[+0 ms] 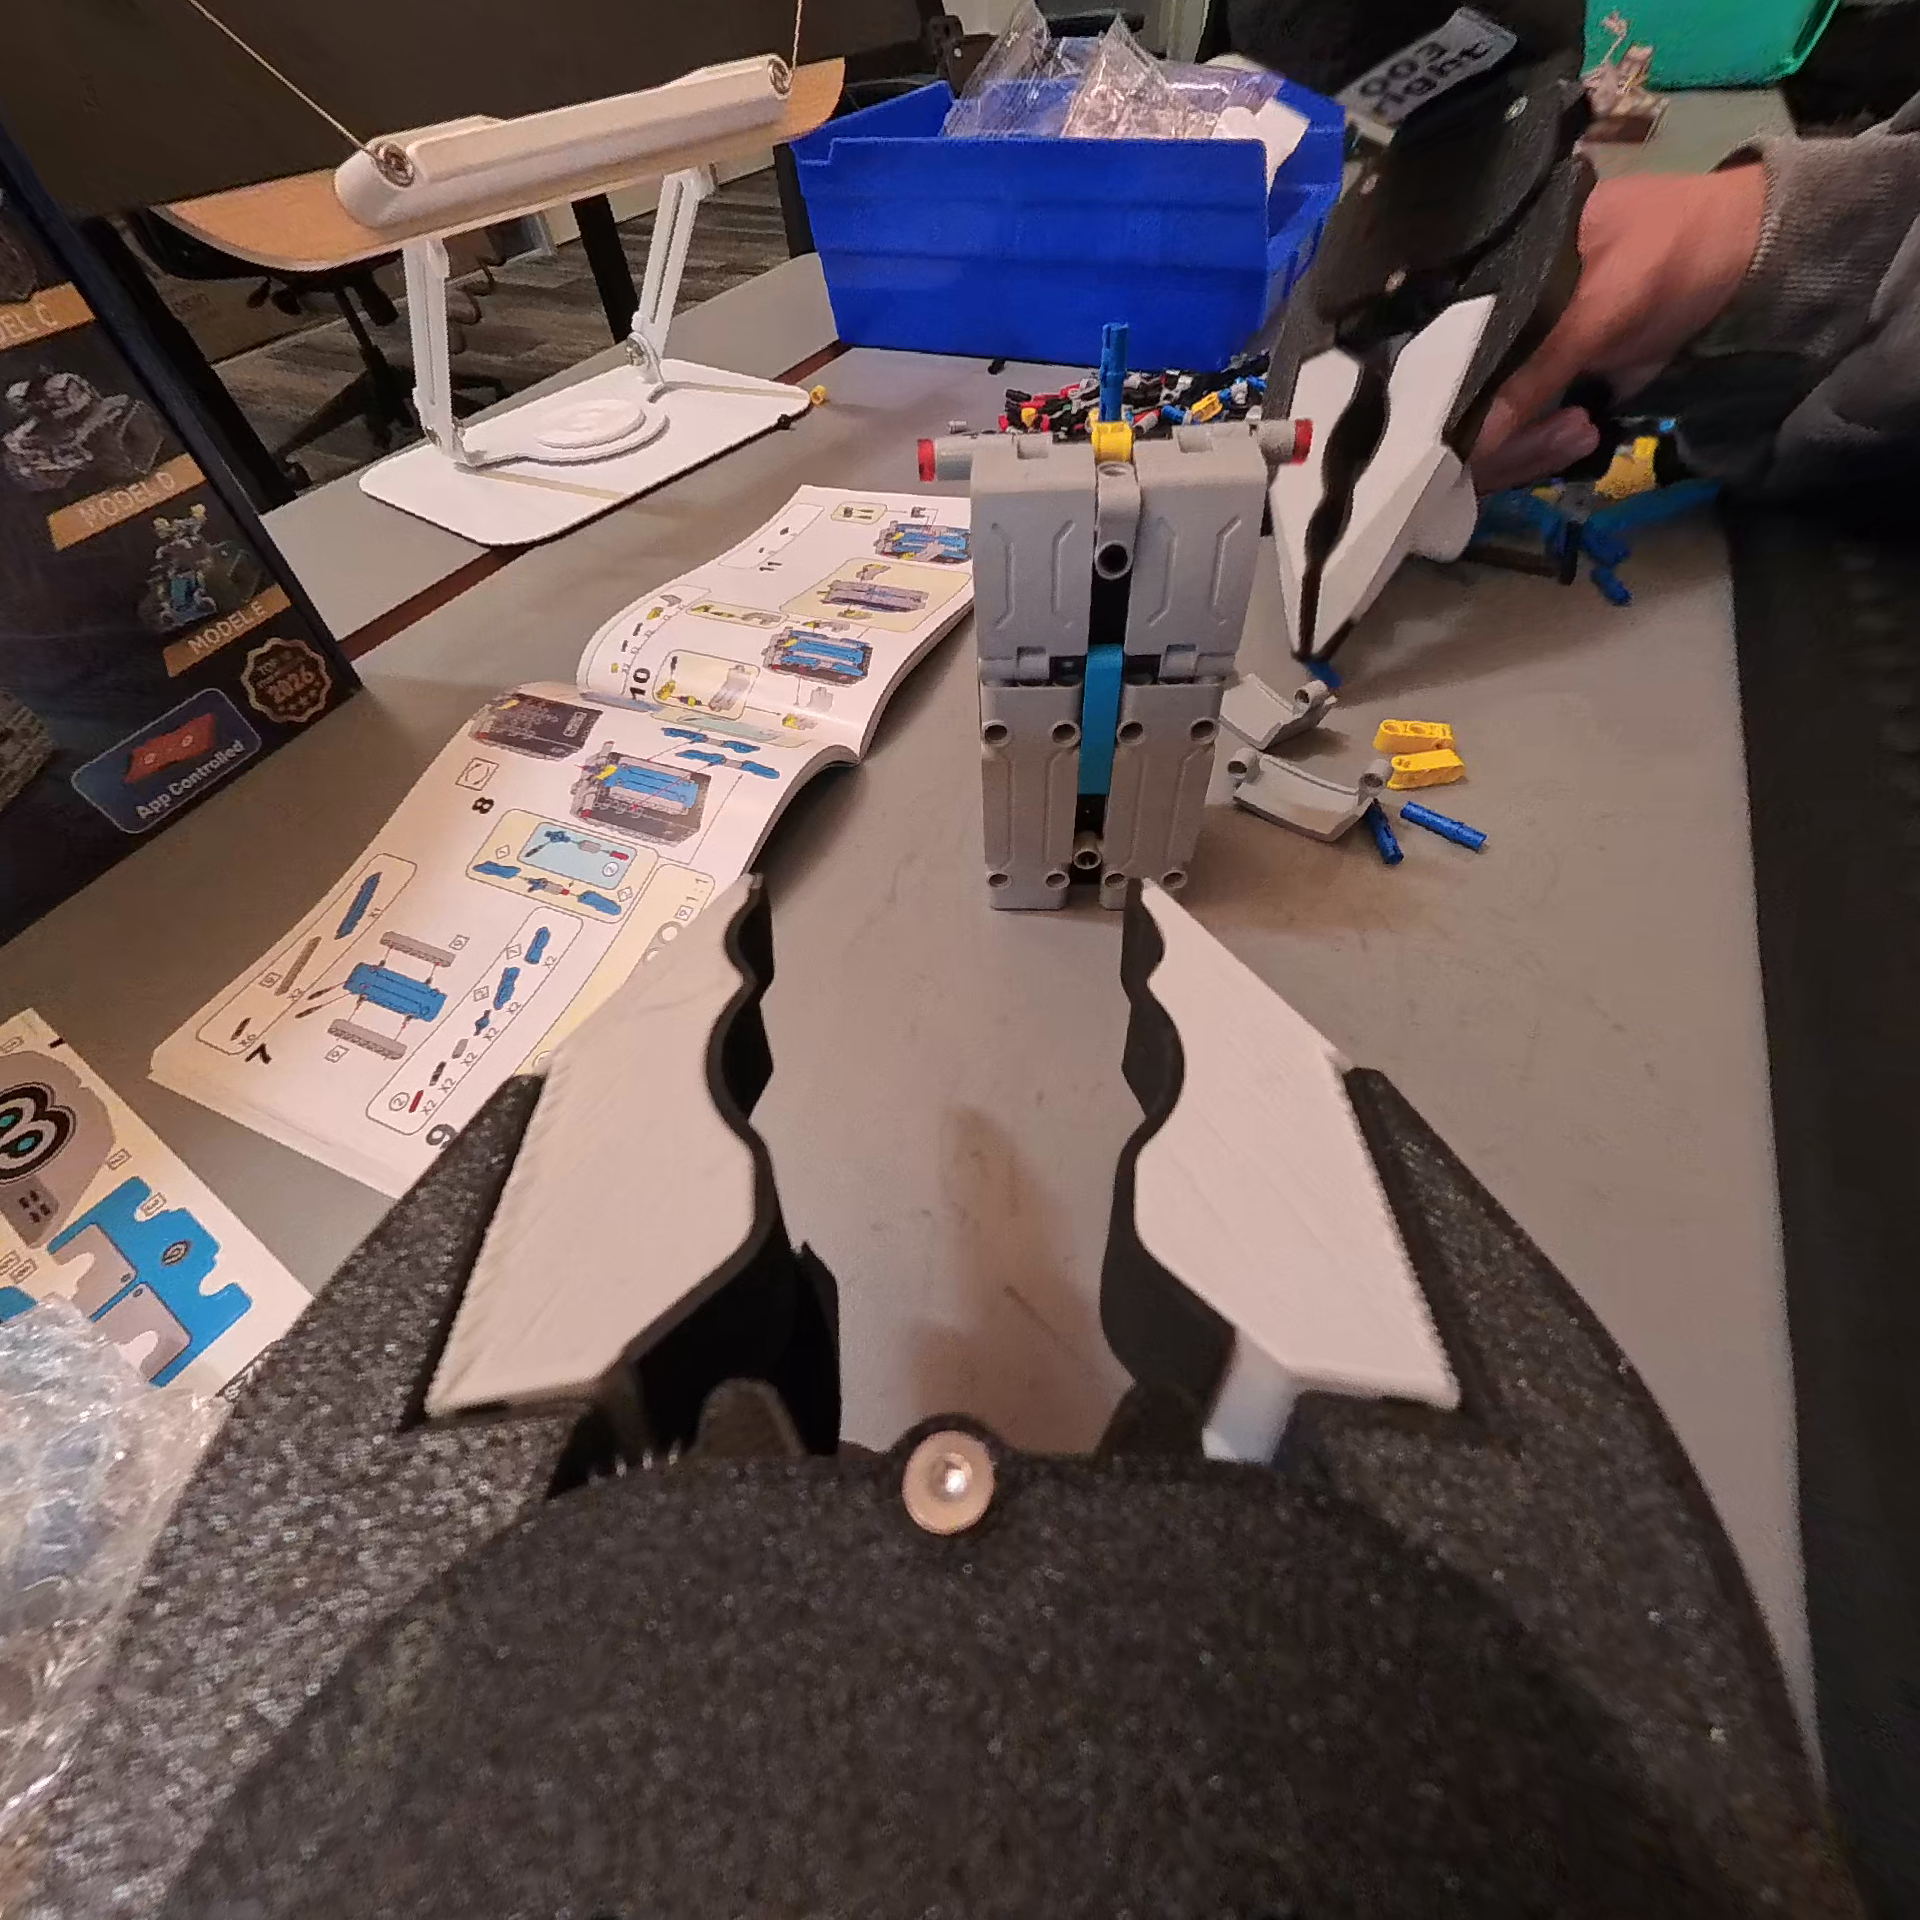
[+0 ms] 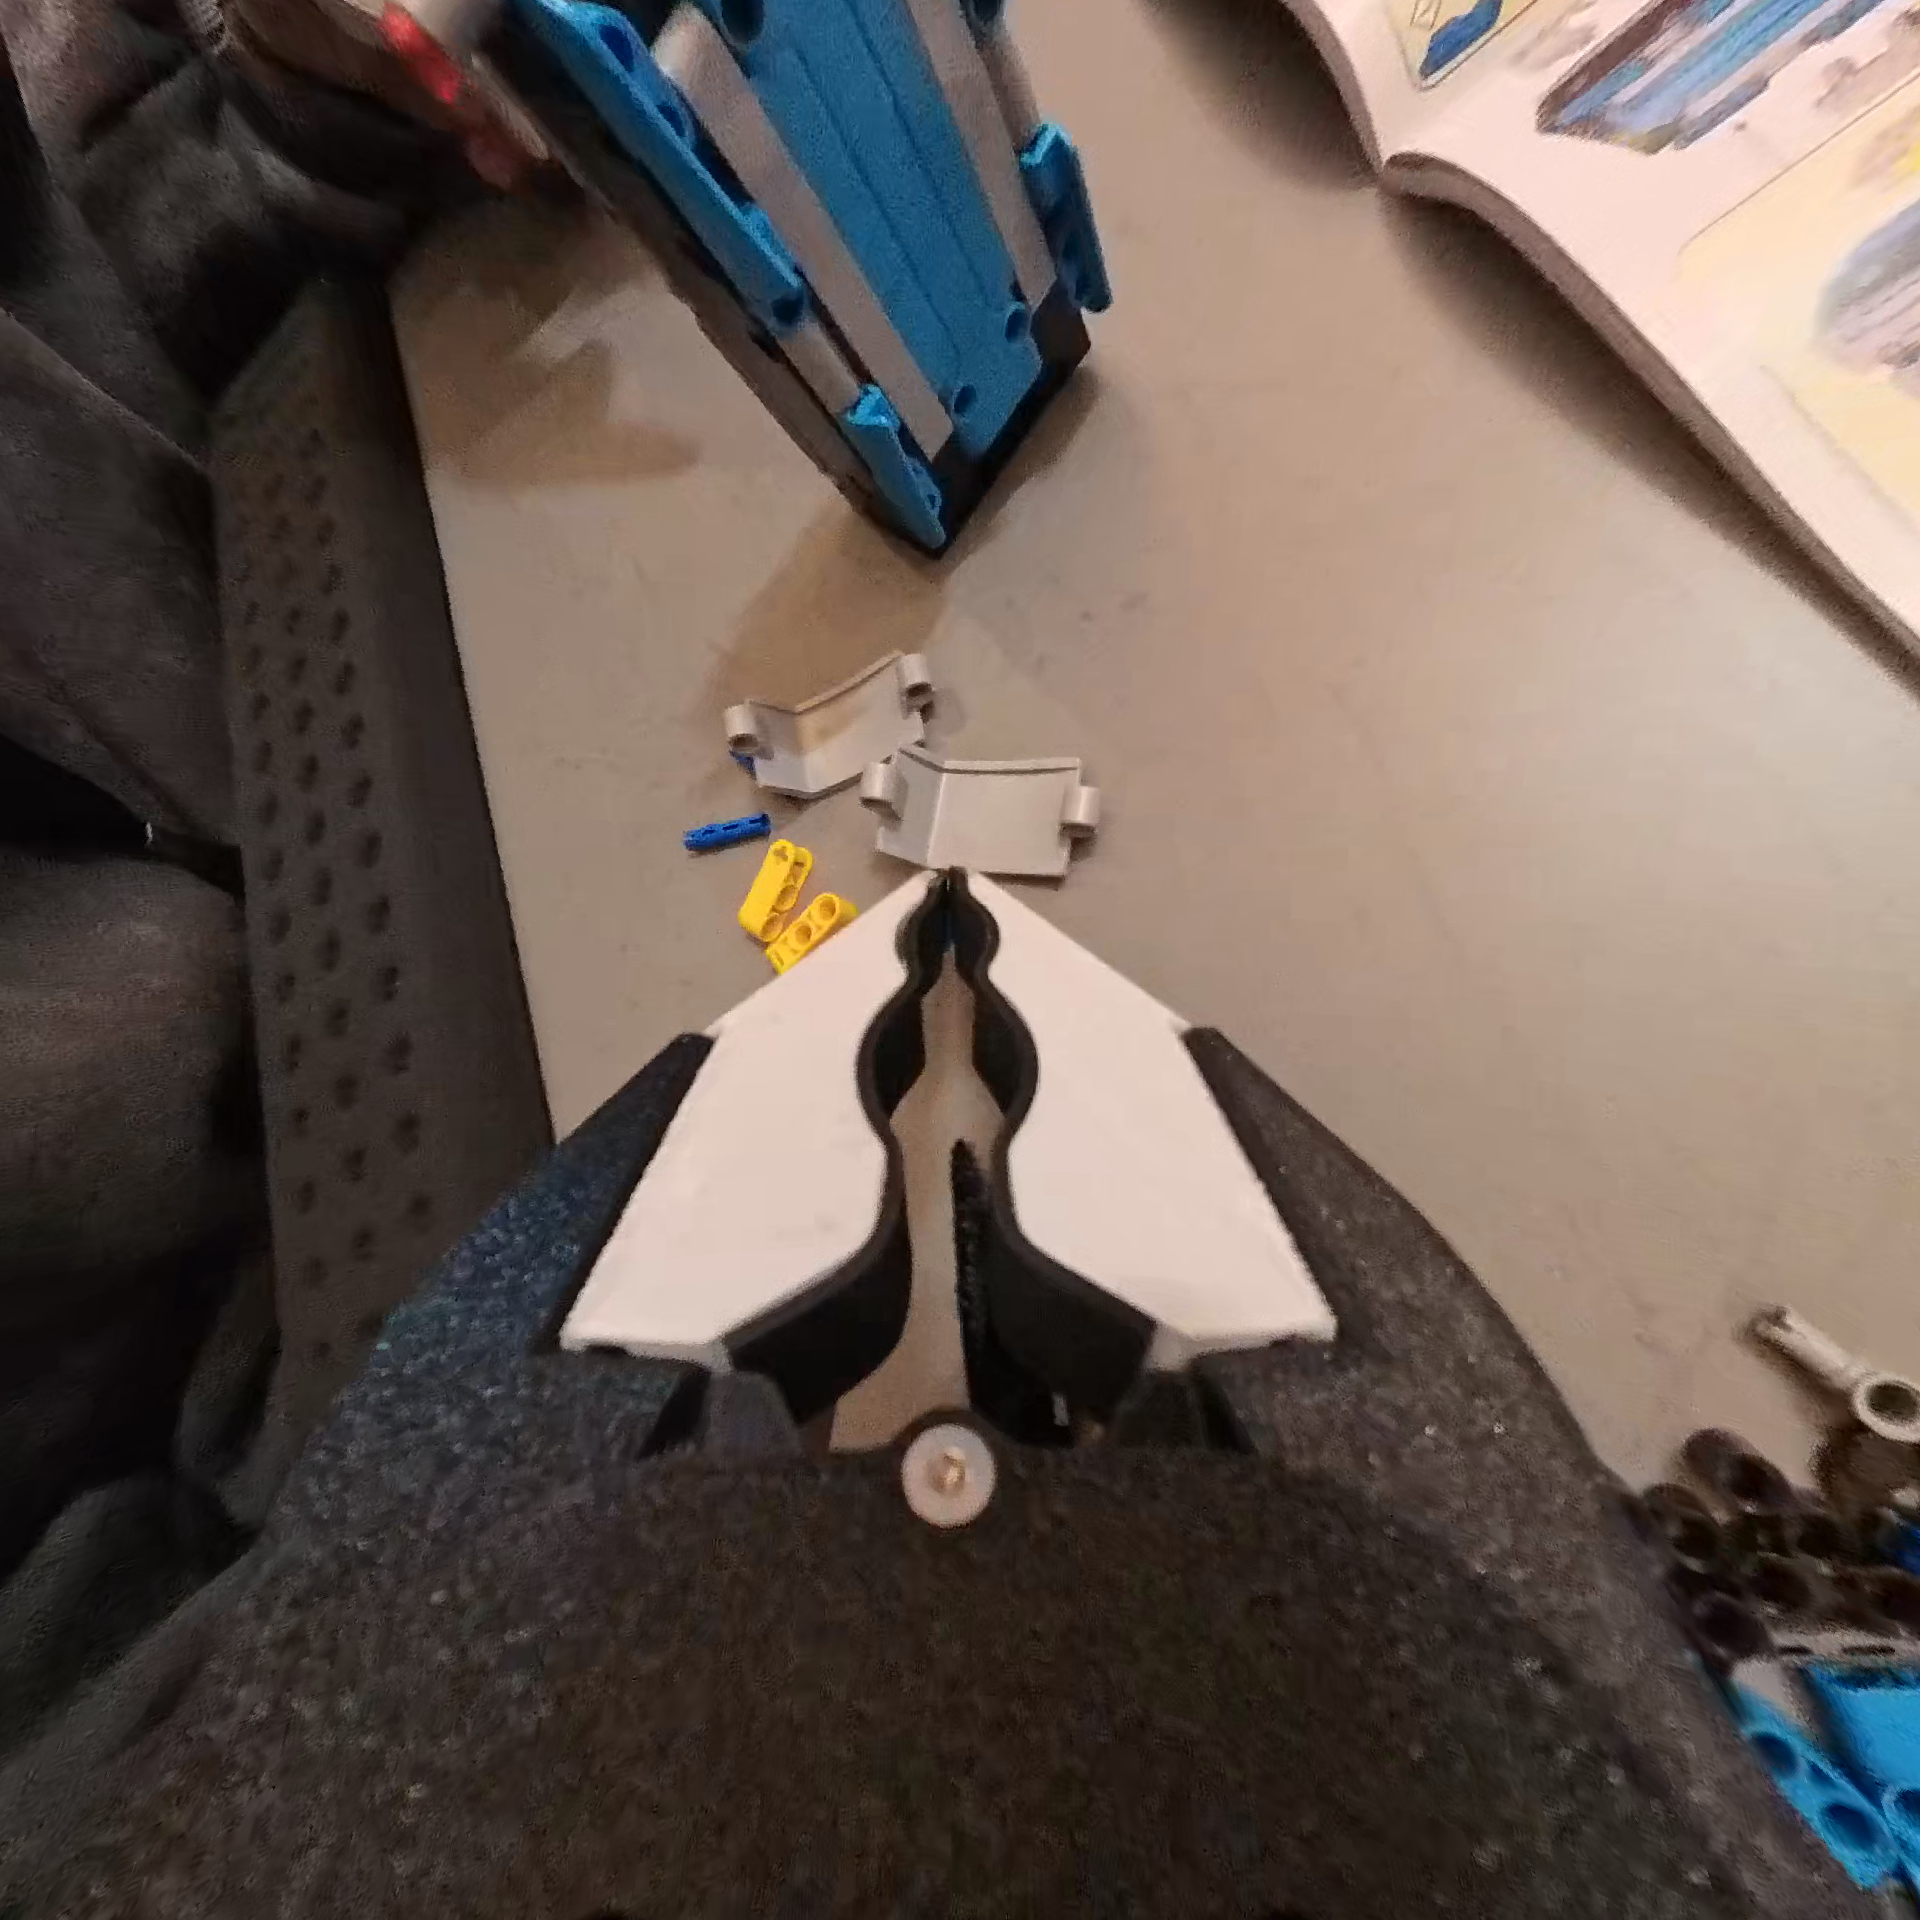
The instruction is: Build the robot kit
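Sitting on grey table: grey block model, open booklet, blue bin. Left gripper wide apart, empty. Right gripper pinched on small blue peg.

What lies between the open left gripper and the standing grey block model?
Only bare grey table separates the left gripper from the model, in the left wrist view.

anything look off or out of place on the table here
Nothing looks broken or spilled. The grey and blue block model stands upright. Two grey curved panels, two yellow connectors and blue pins lie loose beside it. The instruction booklet lies open, its pages bowed.
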Demonstrator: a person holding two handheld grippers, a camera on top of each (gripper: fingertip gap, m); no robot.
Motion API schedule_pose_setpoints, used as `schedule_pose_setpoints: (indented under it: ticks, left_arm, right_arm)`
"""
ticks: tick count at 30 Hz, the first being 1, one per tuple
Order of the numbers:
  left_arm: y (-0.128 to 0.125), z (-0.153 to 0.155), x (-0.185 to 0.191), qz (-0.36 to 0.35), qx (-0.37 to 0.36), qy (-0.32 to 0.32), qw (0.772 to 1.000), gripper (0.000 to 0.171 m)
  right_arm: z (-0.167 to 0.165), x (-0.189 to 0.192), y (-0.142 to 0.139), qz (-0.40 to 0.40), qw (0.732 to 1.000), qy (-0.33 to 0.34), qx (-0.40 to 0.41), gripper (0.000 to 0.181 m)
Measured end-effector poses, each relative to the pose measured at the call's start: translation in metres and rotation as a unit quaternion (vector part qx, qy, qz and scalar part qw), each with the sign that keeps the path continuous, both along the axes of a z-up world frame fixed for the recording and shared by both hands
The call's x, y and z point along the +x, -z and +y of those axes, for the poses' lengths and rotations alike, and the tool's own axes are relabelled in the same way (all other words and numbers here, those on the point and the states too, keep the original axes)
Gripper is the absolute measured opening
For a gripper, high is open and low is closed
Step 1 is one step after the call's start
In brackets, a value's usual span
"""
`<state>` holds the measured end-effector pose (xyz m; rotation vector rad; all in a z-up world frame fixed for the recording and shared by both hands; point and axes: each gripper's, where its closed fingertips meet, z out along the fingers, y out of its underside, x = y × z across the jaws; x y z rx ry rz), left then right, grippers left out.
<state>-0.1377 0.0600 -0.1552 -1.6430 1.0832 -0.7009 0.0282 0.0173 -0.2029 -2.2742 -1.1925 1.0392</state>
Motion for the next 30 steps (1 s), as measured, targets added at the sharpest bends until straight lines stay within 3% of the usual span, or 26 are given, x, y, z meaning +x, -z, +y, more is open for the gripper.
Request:
schedule_pose_setpoints:
  ticks: [4, 7, 10, 13, 15, 20, 30]
  left_arm:
    - [0.000, 0.000, 0.000, 0.000, -0.001, 0.000, 1.000, 0.067]
    - [0.000, 0.000, 0.000, 0.001, 0.000, 0.001, 1.000, 0.067]
    - [0.000, -0.001, 0.000, 0.002, 0.001, 0.001, 1.000, 0.067]
    - [0.001, 0.000, 0.000, 0.002, 0.000, 0.001, 1.000, 0.067]
    - [0.000, 0.000, 0.000, 0.002, 0.000, 0.001, 1.000, 0.067]
    - [0.001, 0.000, 0.001, 0.003, 0.001, 0.001, 1.000, 0.067]
    - [0.001, -0.001, 0.000, 0.005, 0.004, 0.002, 1.000, 0.067]
  right_arm:
    - [0.004, 0.004, 0.010, -0.022, 1.000, 0.008, 0.013, 0.002]
    - [0.010, 0.015, -0.004, 0.002, 1.000, 0.022, 0.020, 0.012]
    - [0.053, 0.059, -0.022, -0.002, 0.987, 0.134, 0.086, 0.012]
    - [0.099, 0.121, -0.020, -0.067, 0.944, 0.284, 0.151, 0.011]
    - [0.107, 0.139, -0.017, -0.088, 0.930, 0.316, 0.167, 0.010]
    - [0.114, 0.162, 0.003, -0.147, 0.913, 0.349, 0.153, 0.008]
    - [0.114, 0.174, 0.010, -0.172, 0.909, 0.352, 0.142, 0.008]
